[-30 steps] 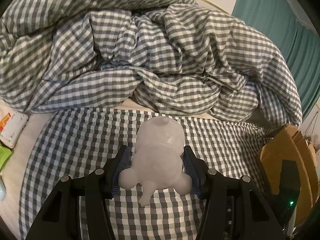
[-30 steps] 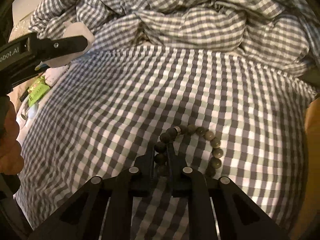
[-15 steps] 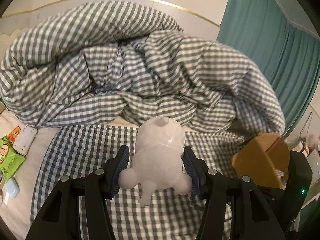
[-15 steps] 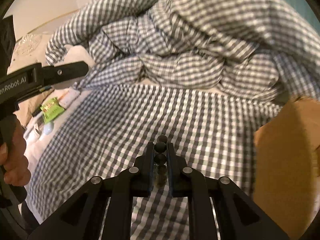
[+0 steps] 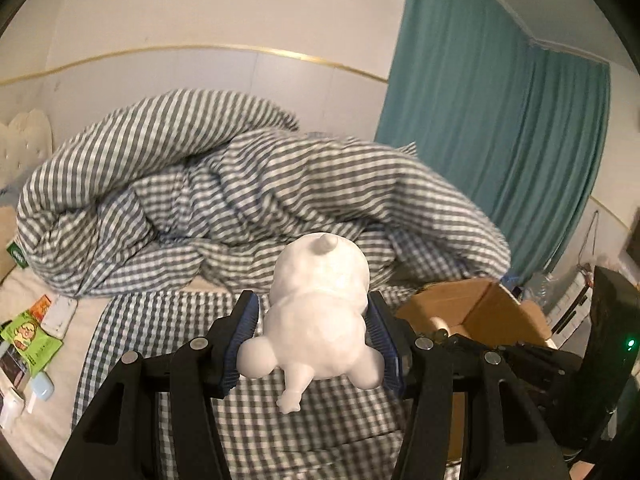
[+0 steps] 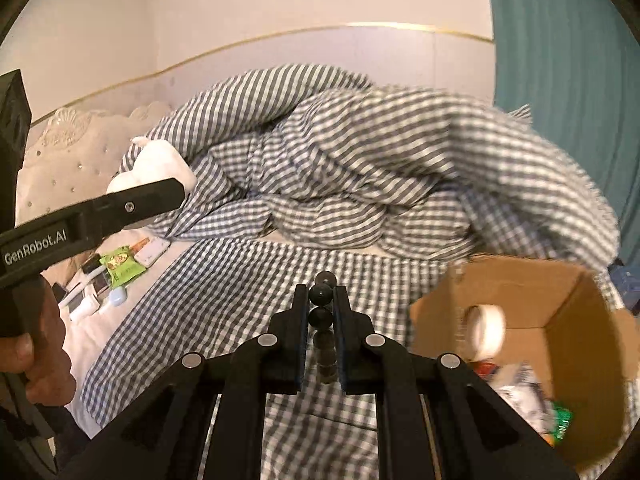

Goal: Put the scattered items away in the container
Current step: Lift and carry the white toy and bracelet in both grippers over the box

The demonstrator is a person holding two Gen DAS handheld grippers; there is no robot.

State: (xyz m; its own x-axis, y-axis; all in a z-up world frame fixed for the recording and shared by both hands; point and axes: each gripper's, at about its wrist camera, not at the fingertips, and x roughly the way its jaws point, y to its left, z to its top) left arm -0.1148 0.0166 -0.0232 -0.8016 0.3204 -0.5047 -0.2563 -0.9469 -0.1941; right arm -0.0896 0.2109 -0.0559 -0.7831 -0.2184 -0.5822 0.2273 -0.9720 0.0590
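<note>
Two grippers carry items above a checked bed, a cardboard box [image 6: 520,320] at its right edge.

Left of the box, small packets [image 5: 28,340] lie on the white sheet; a rumpled gingham duvet [image 5: 240,200] is heaped behind, under a pale wall, with a teal curtain [image 5: 500,140] behind the box. The left gripper [image 5: 312,336] pinches a white figurine [image 5: 320,312] above the checked cover. The right gripper [image 6: 322,312] is pressed on a dark bead bracelet [image 6: 322,296] just left of the box, which holds a tape roll [image 6: 486,330].
</note>
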